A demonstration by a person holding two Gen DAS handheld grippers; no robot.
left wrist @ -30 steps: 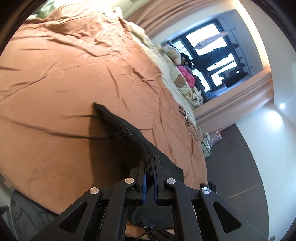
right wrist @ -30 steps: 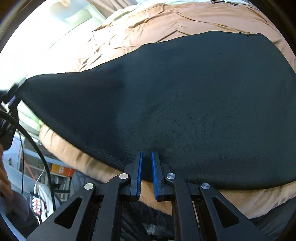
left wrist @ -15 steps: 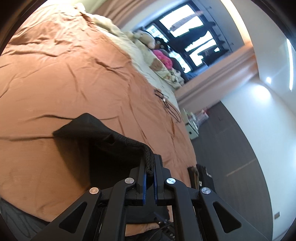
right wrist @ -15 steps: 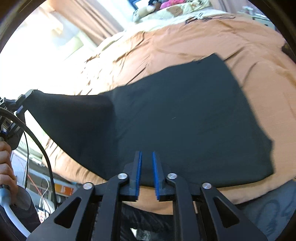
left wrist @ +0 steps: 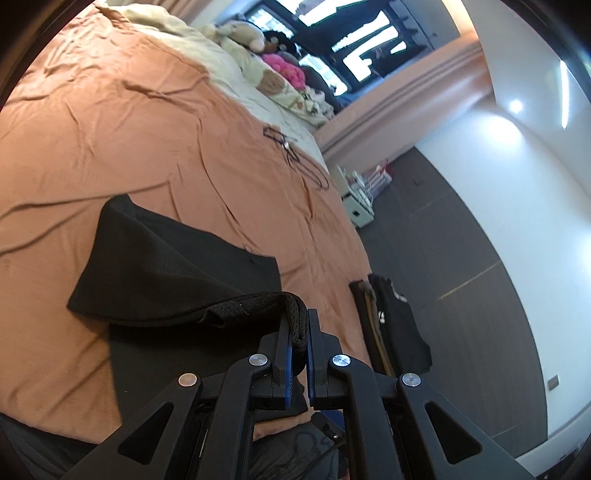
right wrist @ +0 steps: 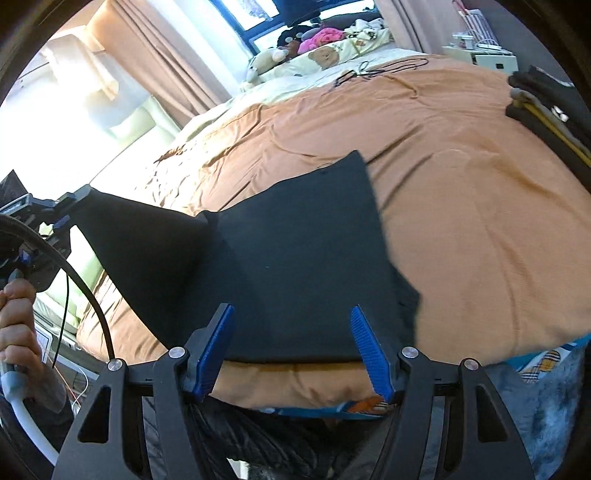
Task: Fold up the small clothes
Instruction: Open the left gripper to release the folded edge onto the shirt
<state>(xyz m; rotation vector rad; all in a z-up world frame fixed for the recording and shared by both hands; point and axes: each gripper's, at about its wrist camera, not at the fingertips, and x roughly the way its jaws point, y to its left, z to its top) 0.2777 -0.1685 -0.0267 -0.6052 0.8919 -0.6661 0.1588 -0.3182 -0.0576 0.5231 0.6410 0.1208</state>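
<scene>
The left hand-held gripper [left wrist: 298,332] is closed tight on a bunched, mesh-textured corner of the black knit garment [left wrist: 177,273]; the cloth is pinched between its blue-lined fingers [left wrist: 287,363] and rises from the bed to the tips. From that corner the fabric drapes away ahead and to the left of the gripper, its far part lying on the orange-brown bed sheet [left wrist: 129,129]. Seen from the right wrist, the same gripper [right wrist: 70,206] is at the far left, holding the cloth up in a taut peak, with a hand [right wrist: 16,325] on the grip below it.

The right hand-held gripper [right wrist: 291,343] has just been opening and its jaws now stand well apart. Nothing is pressed between the blue ribbed pads [right wrist: 364,349]; the near edge of the garment [right wrist: 306,258] lies flat on the sheet just ahead of and between them, apart from both pads.

Beyond the garment, ahead of both grippers, a thin black cord [left wrist: 295,158] lies on the sheet. A stack of dark folded clothes [right wrist: 546,107] sits on the bed to the far right of the right gripper. Stuffed toys [left wrist: 243,33] and cream pillows are at the head of the bed.
</scene>
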